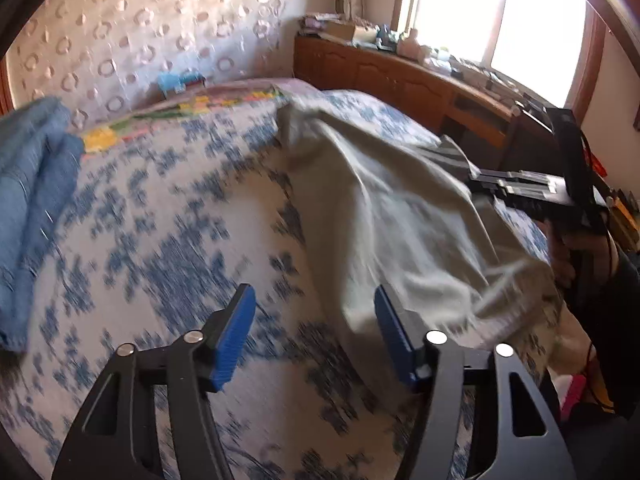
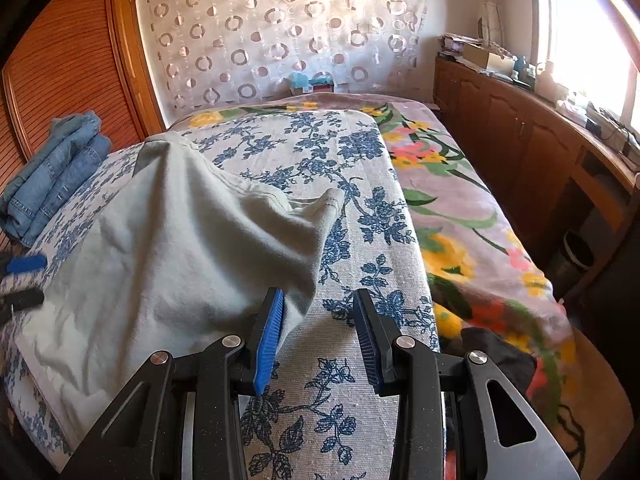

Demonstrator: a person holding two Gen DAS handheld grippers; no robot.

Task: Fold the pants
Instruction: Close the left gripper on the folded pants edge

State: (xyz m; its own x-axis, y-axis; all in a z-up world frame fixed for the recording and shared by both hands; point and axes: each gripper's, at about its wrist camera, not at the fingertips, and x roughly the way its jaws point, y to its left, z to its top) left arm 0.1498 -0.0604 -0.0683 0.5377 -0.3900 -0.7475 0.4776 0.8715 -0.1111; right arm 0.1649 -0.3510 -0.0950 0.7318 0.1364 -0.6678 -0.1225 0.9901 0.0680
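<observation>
Bedroom, floral-sheeted bed [image 2: 360, 208] | pale pants [image 2: 172, 248] lay rumpled across it beside folded jeans [image 2: 52, 176] | your left claw [image 1: 316, 336] gaped, empty, at the cloth's edge | your right claw [image 2: 320, 340] stood half open, gripping nothing | risk: pinching sheet with fabric.

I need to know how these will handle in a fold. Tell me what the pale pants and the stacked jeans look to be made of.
Pale pants: probably soft cotton knit or brushed twill, matte pale grey-green; they drape in loose rounded creases with no sheen. Stacked jeans: denim, faded blue, matte; stitched seams show and the folds look thick and stiff. The left wrist view is too blurred to add detail.
</observation>
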